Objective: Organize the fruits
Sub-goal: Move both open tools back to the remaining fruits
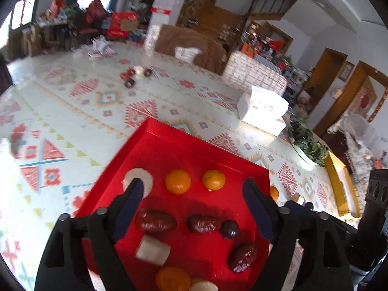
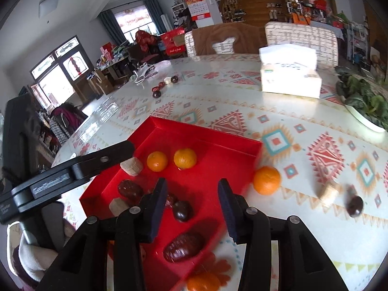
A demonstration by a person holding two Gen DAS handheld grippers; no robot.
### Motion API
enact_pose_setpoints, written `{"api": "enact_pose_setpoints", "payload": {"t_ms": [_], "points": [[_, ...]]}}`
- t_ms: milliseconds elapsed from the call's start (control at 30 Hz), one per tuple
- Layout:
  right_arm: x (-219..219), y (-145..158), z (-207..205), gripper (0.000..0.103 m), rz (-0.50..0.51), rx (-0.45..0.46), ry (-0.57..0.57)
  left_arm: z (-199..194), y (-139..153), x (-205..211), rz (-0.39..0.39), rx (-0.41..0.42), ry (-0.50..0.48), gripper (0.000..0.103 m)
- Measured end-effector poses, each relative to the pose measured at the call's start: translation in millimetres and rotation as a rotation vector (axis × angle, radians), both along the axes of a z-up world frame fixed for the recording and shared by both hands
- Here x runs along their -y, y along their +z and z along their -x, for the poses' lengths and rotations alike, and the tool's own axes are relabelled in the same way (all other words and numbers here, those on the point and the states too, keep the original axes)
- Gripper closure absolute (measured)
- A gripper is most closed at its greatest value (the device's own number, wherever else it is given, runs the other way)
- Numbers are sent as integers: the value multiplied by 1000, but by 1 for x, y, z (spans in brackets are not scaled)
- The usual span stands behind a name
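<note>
Holding nothing, your left gripper (image 1: 194, 194) and right gripper (image 2: 192, 194) stand open over the tray (image 2: 218, 145). Next take the orange (image 2: 266, 180) beside it, squeezing gently

No legible text on any object.

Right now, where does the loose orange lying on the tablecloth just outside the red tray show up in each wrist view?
Left wrist: the loose orange is right of centre, mostly hidden behind the left gripper's right finger, beyond the red tray's right wall.
Right wrist: the orange is right of centre, in full view beside the tray's right wall.
Shared landmark: the tissue box.
</note>
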State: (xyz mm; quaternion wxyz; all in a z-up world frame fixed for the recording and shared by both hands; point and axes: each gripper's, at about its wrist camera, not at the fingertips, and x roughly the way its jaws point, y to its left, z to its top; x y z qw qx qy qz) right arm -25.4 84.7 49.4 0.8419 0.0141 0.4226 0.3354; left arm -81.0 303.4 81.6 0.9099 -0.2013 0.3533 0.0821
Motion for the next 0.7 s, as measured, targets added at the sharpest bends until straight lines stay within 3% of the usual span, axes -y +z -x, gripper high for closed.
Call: {"api": "enact_pose_setpoints", "payload": {"t_ms": [67, 167, 333, 700], "points": [[12, 3, 5, 56, -5, 7, -13, 14, 8, 8, -41, 8, 56, 11], [31, 6, 13, 55, -15, 19, -39, 31, 13, 19, -55, 25, 92, 11], [64, 7, 24, 52, -32, 25, -79, 59, 21, 44, -152, 33, 154, 10], [135, 9, 47, 51, -87, 31, -163, 87, 41, 97, -316, 70, 180, 10]]}}
